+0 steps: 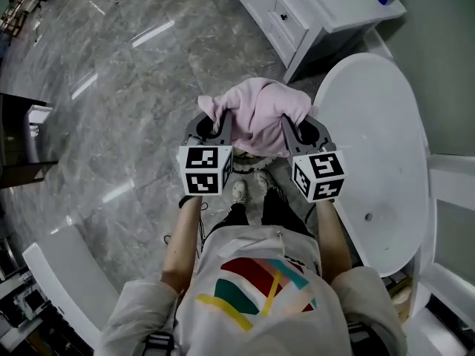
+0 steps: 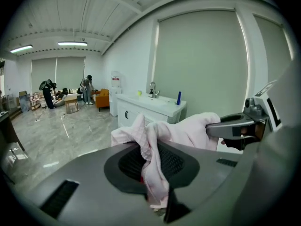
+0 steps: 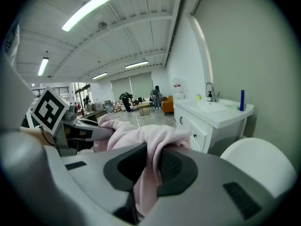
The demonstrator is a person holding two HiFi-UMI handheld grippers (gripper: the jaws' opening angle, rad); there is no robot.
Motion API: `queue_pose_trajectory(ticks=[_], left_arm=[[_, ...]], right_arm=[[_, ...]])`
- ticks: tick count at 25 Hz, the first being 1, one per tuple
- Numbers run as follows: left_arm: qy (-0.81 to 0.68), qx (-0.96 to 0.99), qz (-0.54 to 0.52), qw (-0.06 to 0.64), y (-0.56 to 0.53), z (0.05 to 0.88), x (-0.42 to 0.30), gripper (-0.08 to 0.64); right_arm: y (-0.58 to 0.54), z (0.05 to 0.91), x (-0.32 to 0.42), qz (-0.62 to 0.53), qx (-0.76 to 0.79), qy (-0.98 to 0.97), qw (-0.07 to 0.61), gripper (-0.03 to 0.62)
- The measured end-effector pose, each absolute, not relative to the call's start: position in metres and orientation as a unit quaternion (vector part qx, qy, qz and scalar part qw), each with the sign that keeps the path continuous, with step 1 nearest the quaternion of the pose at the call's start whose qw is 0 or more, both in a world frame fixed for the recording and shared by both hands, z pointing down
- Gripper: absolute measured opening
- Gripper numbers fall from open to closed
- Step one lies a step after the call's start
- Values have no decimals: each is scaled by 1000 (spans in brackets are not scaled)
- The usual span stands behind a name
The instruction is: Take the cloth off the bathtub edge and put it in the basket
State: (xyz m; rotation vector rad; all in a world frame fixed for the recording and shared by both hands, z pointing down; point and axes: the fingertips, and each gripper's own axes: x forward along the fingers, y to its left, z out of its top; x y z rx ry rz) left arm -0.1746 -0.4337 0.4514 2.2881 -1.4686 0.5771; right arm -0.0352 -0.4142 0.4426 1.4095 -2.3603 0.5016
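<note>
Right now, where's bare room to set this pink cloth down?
Widest: the marble floor left of the cloth, between the white vanity and the dark unit at the left edge. The bathtub basin is bare too. Crowded: round the shoes below the cloth.

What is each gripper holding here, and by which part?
Both hold the pink cloth: left gripper pinches its left side, right gripper its right side.

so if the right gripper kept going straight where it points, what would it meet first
Besides the pink cloth clamped in its jaws, the right gripper would probably meet the grey marble floor just short of the white vanity cabinet; depth is unclear.
</note>
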Motion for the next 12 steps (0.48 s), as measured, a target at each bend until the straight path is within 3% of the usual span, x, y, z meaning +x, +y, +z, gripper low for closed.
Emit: queue_pose_trajectory(ticks=[12], left_arm=[[-508,779,271,248,-417,543,-179,74]], right_arm=[[-395,535,-56,222,454,-823,260,61]])
